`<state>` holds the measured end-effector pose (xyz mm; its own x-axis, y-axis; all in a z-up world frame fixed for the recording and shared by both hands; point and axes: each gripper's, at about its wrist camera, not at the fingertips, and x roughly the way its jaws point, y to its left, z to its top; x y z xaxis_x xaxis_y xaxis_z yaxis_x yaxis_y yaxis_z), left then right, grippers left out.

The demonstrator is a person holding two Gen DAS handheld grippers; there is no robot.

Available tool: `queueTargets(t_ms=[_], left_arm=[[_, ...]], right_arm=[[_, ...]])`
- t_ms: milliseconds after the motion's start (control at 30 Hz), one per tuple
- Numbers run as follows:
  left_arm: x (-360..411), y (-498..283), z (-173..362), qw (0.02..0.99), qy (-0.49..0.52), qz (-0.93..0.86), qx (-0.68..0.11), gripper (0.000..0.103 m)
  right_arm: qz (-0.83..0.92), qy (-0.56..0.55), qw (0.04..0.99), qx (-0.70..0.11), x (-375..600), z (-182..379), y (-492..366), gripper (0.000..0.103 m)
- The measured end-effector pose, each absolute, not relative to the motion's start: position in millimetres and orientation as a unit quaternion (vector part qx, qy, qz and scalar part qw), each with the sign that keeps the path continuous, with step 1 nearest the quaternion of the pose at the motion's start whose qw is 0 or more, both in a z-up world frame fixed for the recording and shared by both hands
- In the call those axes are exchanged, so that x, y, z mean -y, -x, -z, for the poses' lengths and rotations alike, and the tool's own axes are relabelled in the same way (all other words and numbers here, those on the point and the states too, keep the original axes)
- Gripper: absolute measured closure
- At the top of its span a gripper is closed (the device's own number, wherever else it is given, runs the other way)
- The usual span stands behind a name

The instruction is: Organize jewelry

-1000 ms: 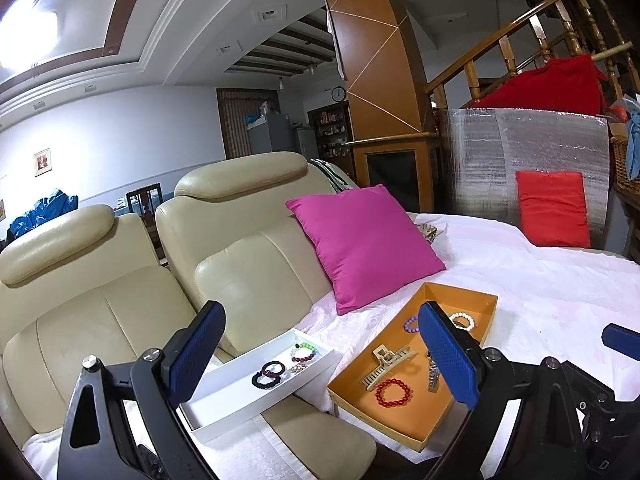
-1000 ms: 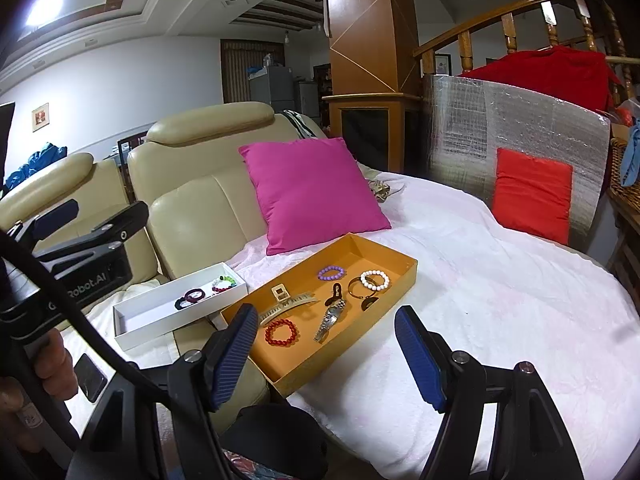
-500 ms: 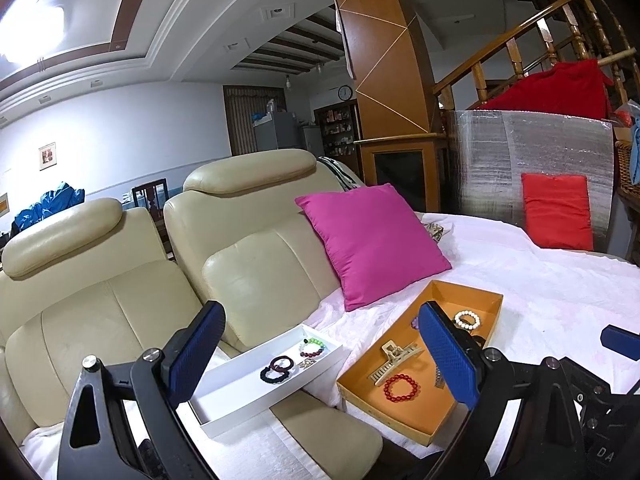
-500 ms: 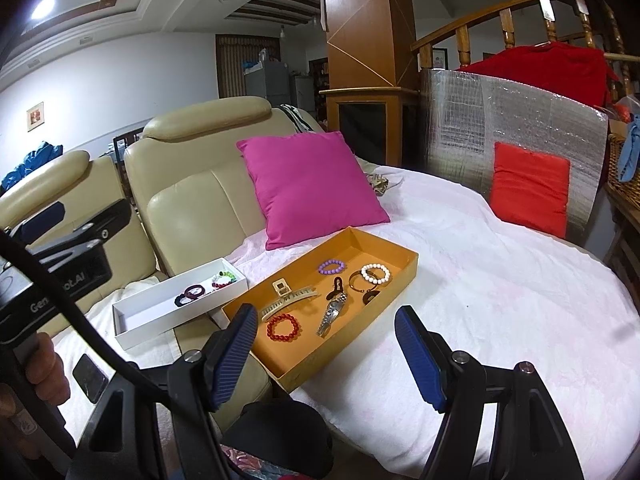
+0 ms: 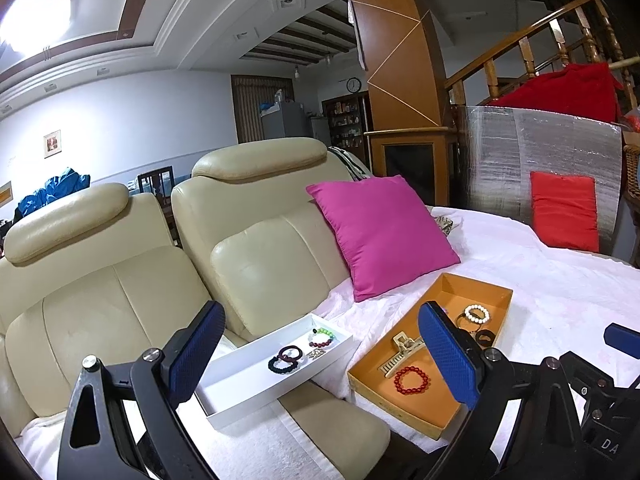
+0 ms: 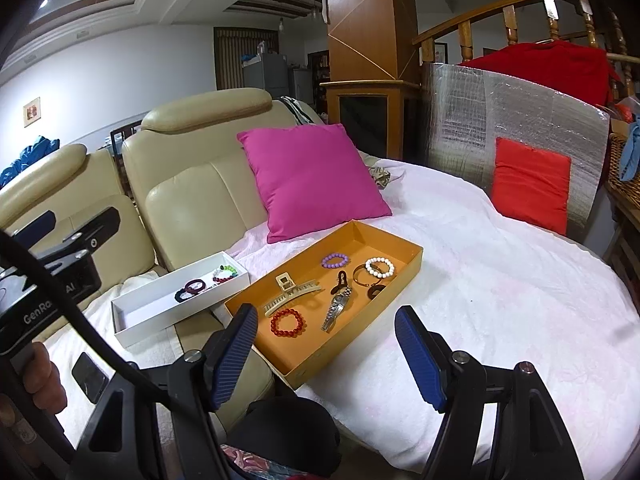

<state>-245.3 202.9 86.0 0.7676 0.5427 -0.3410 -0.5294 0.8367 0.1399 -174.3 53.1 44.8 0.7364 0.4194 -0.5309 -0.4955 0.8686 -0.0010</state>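
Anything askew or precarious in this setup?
The white box sits partly off the white cloth, spanning the sofa seat gap at a slant. The orange tray overhangs the bed edge near its front corner. Nothing spilled or damaged.

A pink cushion (image 6: 312, 178) leans on the cream sofa (image 5: 120, 280); a red cushion (image 6: 530, 184) rests against silver foil.

The left gripper (image 5: 322, 356) hangs level with its jaws spread wide, blue pads at 8 and 4 o'clock, gripping nothing. The right gripper (image 6: 332, 354) is likewise parted and empty. In the right wrist view, the person's left hand (image 6: 38, 380) grips the handle at 9 o'clock.
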Motion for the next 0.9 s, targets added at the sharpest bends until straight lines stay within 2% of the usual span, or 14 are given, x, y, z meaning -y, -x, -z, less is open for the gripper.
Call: queueTargets(t_ms=[900], left_arm=[[-228.1,250.0,-81.4,0.937,0.001,-0.294,-0.191,0.006]], right_arm=[[-0.245,0.082,0.928,-0.267,-72.8,-44.2,176.5,0.028]])
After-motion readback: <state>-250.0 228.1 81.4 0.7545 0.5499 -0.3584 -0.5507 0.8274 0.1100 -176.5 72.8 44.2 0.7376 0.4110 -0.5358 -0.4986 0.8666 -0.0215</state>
